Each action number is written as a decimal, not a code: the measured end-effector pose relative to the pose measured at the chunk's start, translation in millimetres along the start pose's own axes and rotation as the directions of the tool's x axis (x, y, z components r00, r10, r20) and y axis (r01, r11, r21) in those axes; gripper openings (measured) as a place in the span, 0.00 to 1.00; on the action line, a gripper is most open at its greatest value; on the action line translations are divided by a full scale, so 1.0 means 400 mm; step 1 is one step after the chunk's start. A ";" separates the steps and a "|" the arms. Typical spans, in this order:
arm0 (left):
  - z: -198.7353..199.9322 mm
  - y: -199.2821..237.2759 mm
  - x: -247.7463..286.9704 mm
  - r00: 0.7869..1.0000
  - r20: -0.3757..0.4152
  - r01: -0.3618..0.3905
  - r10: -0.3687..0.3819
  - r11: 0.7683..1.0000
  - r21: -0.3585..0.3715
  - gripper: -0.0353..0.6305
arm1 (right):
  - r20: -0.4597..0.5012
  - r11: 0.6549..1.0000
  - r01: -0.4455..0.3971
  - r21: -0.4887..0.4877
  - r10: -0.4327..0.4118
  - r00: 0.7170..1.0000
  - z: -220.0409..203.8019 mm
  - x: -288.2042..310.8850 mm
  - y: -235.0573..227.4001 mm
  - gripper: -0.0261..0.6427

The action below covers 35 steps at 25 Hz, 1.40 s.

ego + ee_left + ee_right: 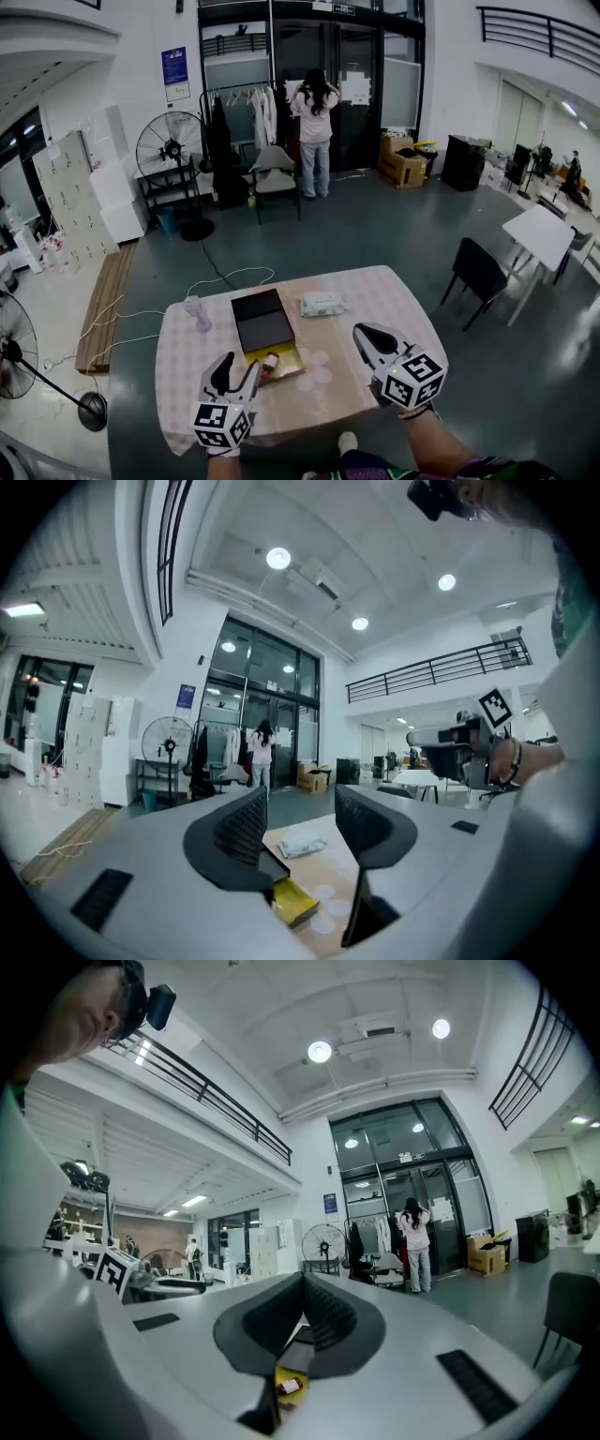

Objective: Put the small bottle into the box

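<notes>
The left gripper [298, 817] has its jaws apart and empty; the right gripper [302, 1309] has its jaws closed together on nothing. Just beyond the left one, the small cylindrical bottle [270, 361] lies on its side in the yellow-lined half of the open black box [263, 319]. It looks light, hard, smooth and apt to roll, so a hold across mid-body seems best.
</notes>
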<state>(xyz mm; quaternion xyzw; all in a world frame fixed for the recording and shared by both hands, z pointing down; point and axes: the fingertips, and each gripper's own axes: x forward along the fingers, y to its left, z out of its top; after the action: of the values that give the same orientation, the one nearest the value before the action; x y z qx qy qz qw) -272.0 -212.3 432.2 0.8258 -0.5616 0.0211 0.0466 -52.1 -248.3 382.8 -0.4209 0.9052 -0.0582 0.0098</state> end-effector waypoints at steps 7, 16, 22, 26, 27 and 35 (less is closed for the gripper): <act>0.164 -0.074 -0.114 0.990 0.140 -0.026 0.021 0.999 0.032 0.42 | 0.067 0.999 -0.029 -0.038 0.032 0.997 0.110 -0.057 0.009 0.05; 0.278 -0.202 -0.181 0.973 0.216 -0.094 0.085 0.995 0.031 0.41 | 0.127 0.991 -0.093 -0.098 0.105 0.986 0.194 -0.163 -0.029 0.05; 0.238 -0.264 -0.216 0.964 0.202 -0.179 0.175 0.984 0.002 0.33 | 0.118 0.993 -0.106 -0.046 0.110 0.987 0.157 -0.243 -0.095 0.05; 0.236 -0.302 -0.228 0.958 0.198 -0.213 0.209 0.977 -0.002 0.24 | 0.115 0.993 -0.112 -0.036 0.115 0.987 0.153 -0.282 -0.121 0.05; 0.240 -0.309 -0.228 0.954 0.203 -0.226 0.222 0.974 -0.002 0.22 | 0.113 0.993 -0.113 -0.038 0.117 0.987 0.154 -0.288 -0.128 0.05; 0.255 -0.335 -0.234 0.935 0.234 -0.271 0.266 0.962 -0.010 0.09 | 0.115 0.992 -0.122 -0.026 0.124 0.986 0.160 -0.308 -0.149 0.05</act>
<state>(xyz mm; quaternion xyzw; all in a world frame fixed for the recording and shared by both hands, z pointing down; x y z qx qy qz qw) -183.5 -87.1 315.6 0.7385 -0.6705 -0.0635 -0.0321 77.2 -198.7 322.2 -0.3670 0.9278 -0.0244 0.0621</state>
